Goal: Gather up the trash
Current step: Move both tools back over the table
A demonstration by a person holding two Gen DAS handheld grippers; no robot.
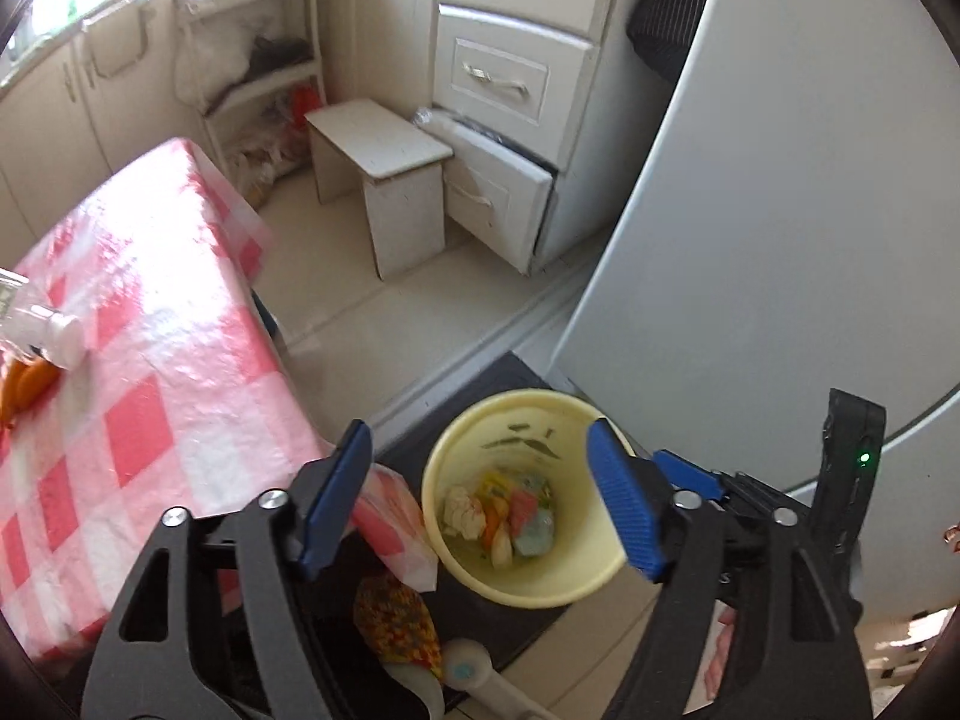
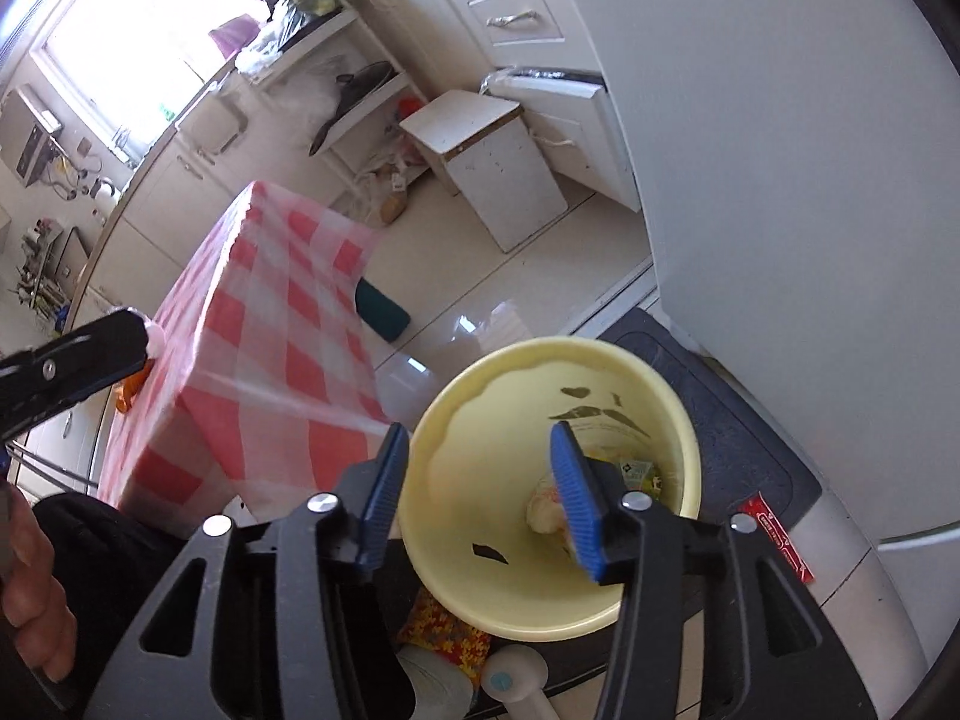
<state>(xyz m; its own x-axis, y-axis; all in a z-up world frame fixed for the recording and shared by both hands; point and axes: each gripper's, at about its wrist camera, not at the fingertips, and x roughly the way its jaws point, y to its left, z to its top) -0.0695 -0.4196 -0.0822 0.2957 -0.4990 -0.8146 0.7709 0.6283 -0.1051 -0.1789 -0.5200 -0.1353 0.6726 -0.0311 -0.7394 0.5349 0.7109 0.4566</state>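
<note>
Both grippers hang over the yellow bin (image 2: pixel 480 564), which stands on a dark floor mat (image 2: pixel 750 450) beside the checked table (image 1: pixel 156 396). The left gripper (image 1: pixel 480 498) has its jaws spread wide with nothing between the pads; the right gripper (image 2: pixel 480 498) is parted less widely, also empty. Scraps (image 1: pixel 504 510) lie at the bin bottom. The bin mouth opens straight up toward both claws, the right apparently nearer. Remaining litter, possibly a red wrapper (image 2: pixel 780 540), lies on the mat right of the bin

Yellow bin (image 2: pixel 480 546) on dark mat (image 2: pixel 732 420)
</note>
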